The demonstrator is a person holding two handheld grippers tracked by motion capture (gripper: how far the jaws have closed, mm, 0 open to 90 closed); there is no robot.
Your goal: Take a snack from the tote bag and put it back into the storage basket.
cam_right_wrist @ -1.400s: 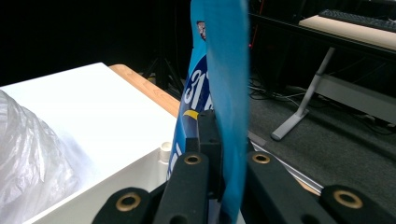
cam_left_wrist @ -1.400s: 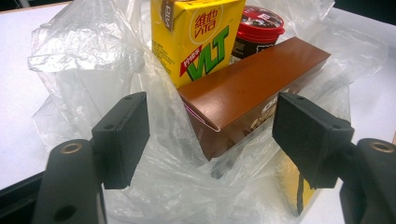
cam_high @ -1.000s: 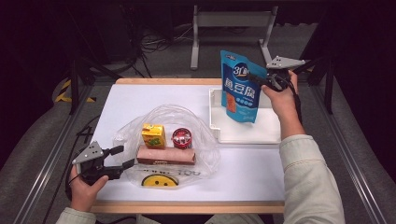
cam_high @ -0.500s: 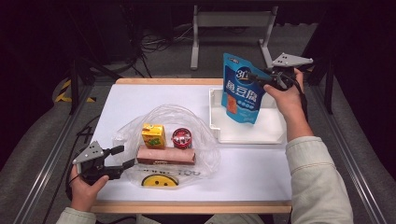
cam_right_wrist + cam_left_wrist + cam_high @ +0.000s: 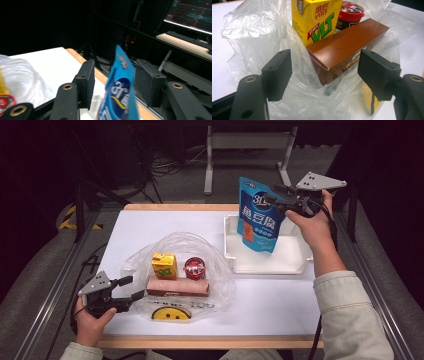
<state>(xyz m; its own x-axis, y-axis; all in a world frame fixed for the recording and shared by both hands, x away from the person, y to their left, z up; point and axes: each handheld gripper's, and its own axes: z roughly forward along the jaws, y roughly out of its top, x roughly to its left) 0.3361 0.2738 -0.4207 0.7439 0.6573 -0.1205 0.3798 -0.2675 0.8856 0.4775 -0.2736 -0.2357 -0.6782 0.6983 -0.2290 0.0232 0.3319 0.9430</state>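
The blue pouch (image 5: 258, 215) stands up in the white tray (image 5: 295, 261), at the tray's far left part, at about 1 o'clock on the counter (image 5: 280, 300). Its long side runs up and down. The top edge points up and leans a little to the left, and the bottom end sits down in the tray. The printed front faces the person.

The right hand-held gripper (image 5: 274, 194) is at the pouch's top right corner, coming in from 3 o'clock. In the right gripper view the top of the pouch (image 5: 120, 90) stands between the two black jaws. The jaws have just been opening, and now there is a gap on each side, so the pads do not press on the pouch. The right hand-held gripper (image 5: 112, 82) is apart around it.

The left hand-held gripper (image 5: 131, 288) is at about 8 o'clock on the counter, right at the left edge of the clear plastic bag (image 5: 210, 255). Its jaws are apart. In the left gripper view the end of the brown box (image 5: 342, 47) lies between them, inside the bag, and the pads do not touch it. The yellow drink carton (image 5: 314, 20) and the red-lidded cup (image 5: 350, 11) stand behind the box.
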